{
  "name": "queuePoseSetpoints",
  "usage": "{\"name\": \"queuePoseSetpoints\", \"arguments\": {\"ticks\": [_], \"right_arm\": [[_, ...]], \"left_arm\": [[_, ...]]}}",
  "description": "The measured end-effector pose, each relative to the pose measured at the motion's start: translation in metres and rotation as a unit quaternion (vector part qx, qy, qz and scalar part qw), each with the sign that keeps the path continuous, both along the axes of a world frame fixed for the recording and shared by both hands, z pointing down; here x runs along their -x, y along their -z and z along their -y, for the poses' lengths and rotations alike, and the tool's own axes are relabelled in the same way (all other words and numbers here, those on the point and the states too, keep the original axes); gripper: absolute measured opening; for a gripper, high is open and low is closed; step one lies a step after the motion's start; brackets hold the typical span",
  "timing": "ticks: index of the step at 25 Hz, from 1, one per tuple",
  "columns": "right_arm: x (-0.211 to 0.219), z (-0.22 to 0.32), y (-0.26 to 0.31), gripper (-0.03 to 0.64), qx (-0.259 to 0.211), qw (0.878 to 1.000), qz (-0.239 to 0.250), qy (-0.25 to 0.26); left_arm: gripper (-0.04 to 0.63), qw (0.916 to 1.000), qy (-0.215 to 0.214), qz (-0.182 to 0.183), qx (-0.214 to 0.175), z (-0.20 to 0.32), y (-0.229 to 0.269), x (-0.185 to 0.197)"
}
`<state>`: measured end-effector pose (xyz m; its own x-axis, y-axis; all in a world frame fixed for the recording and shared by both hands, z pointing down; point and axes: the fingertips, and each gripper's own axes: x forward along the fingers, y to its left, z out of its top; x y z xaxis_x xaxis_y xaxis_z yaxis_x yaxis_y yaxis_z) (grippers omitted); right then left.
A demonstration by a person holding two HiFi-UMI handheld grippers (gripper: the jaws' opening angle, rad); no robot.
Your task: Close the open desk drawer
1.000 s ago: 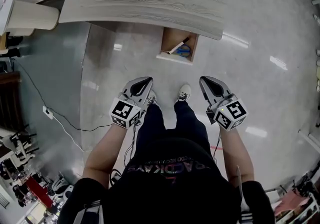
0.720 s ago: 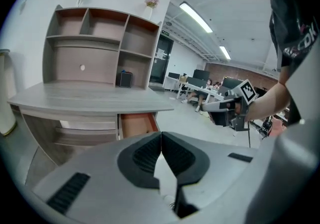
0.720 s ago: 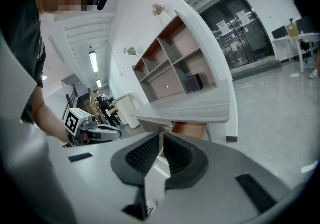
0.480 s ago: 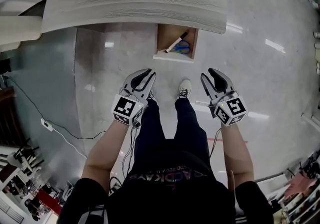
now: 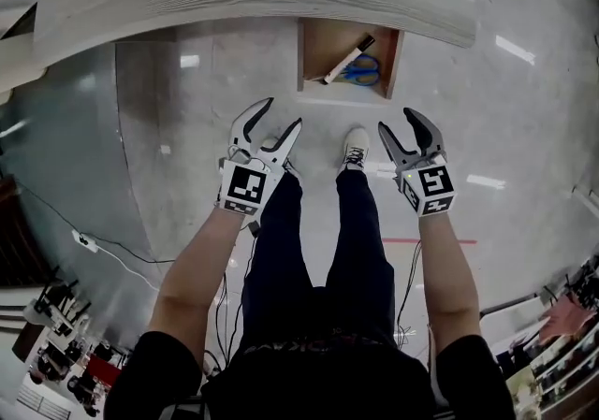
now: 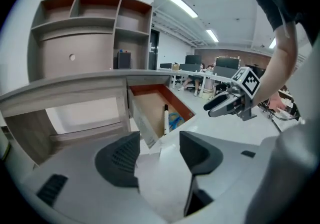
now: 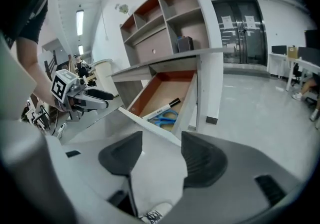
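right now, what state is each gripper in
Left grey two-jaw gripper: jaws opening, nothing between them.
Right grey two-jaw gripper: jaws opening, nothing between them.

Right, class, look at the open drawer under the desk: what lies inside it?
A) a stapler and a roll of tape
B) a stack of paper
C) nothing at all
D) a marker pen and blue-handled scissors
D: the head view shows a marker pen and blue-handled scissors lying side by side on the bottom of the drawer.
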<state>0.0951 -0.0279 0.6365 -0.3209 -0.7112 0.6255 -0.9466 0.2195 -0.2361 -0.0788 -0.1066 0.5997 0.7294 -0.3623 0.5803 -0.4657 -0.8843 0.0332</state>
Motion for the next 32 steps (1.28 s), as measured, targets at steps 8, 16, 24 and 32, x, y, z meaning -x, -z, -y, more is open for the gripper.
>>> {"name": "queuePoseSetpoints", "arguments": {"ticks": [8, 16, 24, 32], "right_arm": [[-0.021, 0.006, -0.042, 0.253, 0.003, 0.999, -0.038, -0.01], [-0.017, 0.033, -0.06, 0.252, -0.02, 0.999, -0.044, 0.001], [-0.015, 0.038, -0.053, 0.233, -0.03, 0.999, -0.03, -0.018], [-0.01, 0.03, -0.04, 0.215, -0.032, 0.999, -0.013, -0.027]], "left_arm": [[0.245, 0.9998, -0.02, 0.0, -0.007, -0.003, -0.04, -0.026], [0.244, 0.9995, -0.017, -0.02, -0.019, 0.013, -0.059, -0.049], [0.202, 0.9992, -0.013, -0.034, -0.017, 0.01, -0.053, -0.054], [0.196, 0.9989, 0.004, -0.043, -0.017, 0.01, -0.039, -0.049]]}}
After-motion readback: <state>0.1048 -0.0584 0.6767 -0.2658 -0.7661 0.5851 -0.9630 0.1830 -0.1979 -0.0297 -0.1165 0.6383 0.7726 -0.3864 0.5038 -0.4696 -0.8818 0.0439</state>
